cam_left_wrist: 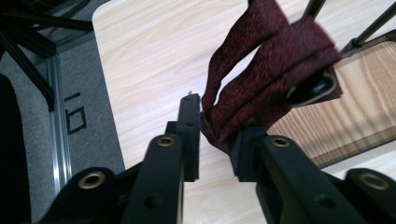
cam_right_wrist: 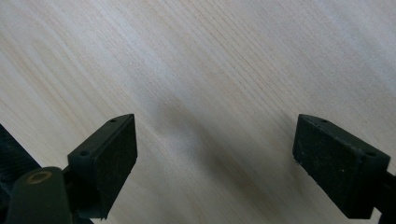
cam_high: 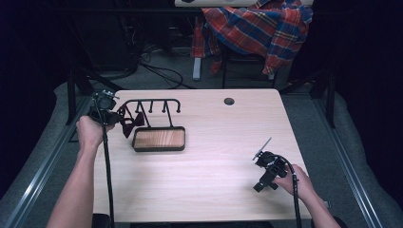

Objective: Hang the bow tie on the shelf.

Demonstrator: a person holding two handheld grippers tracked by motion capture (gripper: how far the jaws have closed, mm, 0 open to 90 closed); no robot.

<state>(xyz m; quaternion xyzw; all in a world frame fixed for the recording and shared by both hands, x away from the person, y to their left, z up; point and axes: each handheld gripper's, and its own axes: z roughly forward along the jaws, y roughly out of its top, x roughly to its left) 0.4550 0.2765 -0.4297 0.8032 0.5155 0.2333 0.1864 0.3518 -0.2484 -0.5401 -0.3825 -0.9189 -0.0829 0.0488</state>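
Near the table's point(cam_high: 204, 190) far-left corner, the left gripper point(cam_left_wrist: 212, 135) has its fingers clamped on the dark red bow tie point(cam_left_wrist: 271, 70) hanging from the black hook rack point(cam_high: 153, 103), while the right gripper point(cam_right_wrist: 215, 158), fingers wide apart, idles well away near the right edge.

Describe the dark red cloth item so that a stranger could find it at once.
On the wooden table, find the black rack with a wood-lined tray at far left. The dark red bow tie hangs at its left end, pinched by the left gripper; it is the only fabric there.
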